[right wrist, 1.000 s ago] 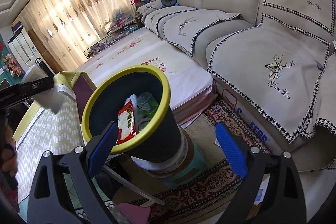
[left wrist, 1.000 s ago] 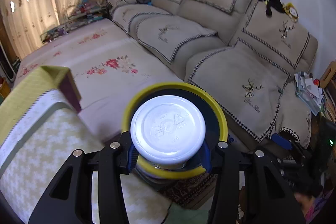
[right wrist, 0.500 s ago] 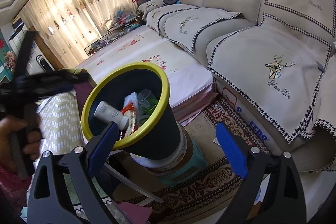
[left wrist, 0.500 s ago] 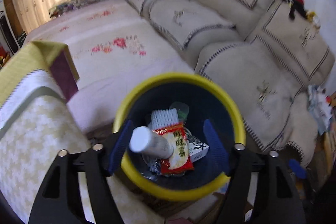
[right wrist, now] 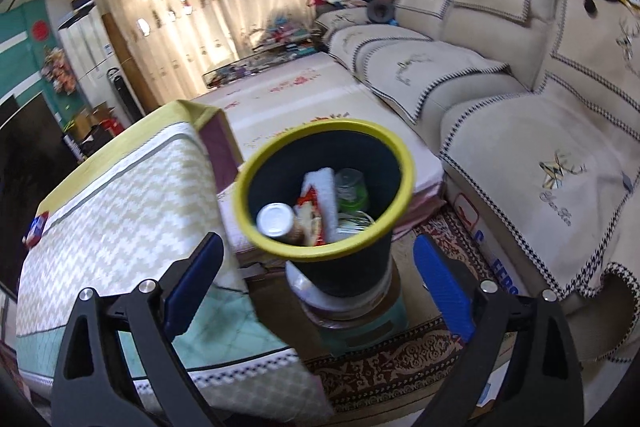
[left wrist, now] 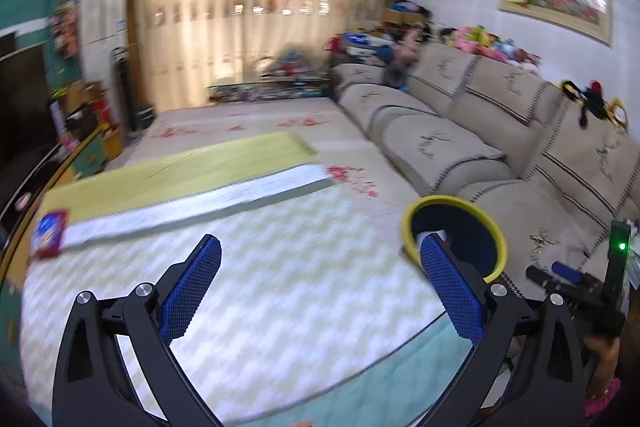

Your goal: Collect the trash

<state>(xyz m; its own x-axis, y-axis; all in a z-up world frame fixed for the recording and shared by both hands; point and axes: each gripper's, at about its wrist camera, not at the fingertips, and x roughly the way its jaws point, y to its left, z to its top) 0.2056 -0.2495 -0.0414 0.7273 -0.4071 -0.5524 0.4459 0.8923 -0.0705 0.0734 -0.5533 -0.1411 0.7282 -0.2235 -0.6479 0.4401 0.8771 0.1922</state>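
Observation:
The black bin with a yellow rim (right wrist: 340, 125) stands on a teal stool beside the table. Inside lie a white-capped bottle (right wrist: 276, 219), a red snack wrapper (right wrist: 310, 223), a white cloth and a green bottle (right wrist: 352, 187). My right gripper (right wrist: 318, 247) hovers open just in front of the bin, with nothing held. My left gripper (left wrist: 320, 243) is over the zigzag tablecloth, jaws still opening, nothing between them. The bin's rim (left wrist: 448, 201) shows past its right finger. A red and blue packet (left wrist: 50, 233) lies at the table's far left edge, also in the right wrist view (right wrist: 36, 229).
A long beige sofa (right wrist: 500, 99) runs along the right wall. A low flowered mattress (left wrist: 248, 127) lies beyond the table, before the curtains. A patterned rug (right wrist: 400, 367) is under the stool. A TV cabinet (left wrist: 24, 131) lines the left wall.
My left gripper let the white-capped bottle go into the bin, opened wide and swung left over the table. My right gripper shifted and now looks more steeply into the bin.

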